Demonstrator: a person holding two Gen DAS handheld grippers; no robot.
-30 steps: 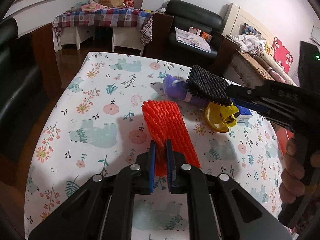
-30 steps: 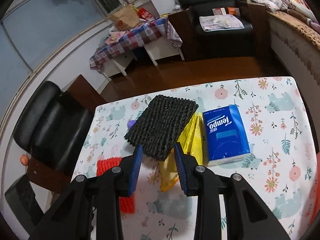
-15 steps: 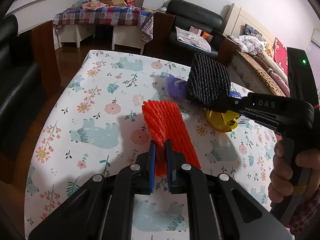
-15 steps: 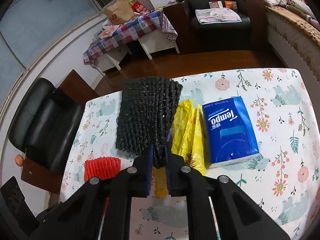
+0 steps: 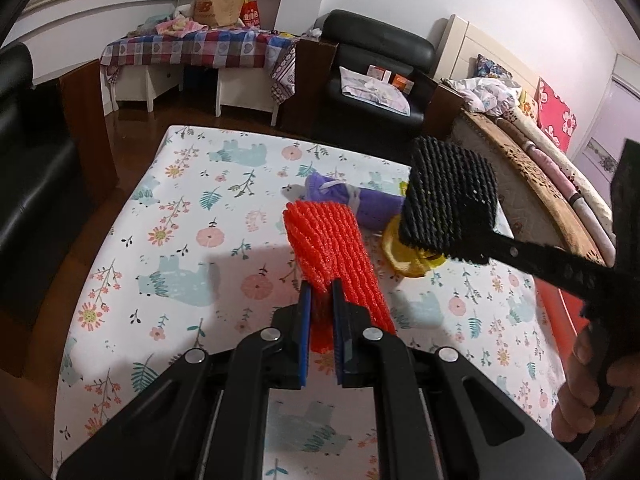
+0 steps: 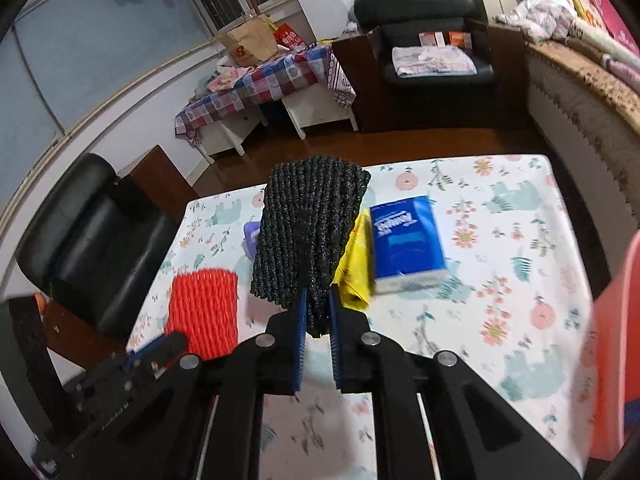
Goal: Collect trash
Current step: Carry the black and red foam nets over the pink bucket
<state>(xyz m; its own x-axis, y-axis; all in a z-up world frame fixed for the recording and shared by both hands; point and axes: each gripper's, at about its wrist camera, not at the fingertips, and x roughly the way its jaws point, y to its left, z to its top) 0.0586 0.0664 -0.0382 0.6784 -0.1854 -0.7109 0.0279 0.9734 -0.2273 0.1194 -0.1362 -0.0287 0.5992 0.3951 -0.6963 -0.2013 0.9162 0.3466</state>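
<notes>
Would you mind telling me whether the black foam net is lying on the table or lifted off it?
Lifted. The right gripper is shut on the black foam net, which in the left wrist view hangs above the yellow bag and table.

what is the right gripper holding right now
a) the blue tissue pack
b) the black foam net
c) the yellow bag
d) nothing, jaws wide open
b: the right gripper has its jaws shut on the lower edge of the black foam net, which is lifted off the table, while the blue tissue pack and the yellow bag lie on the table beyond it.
</notes>
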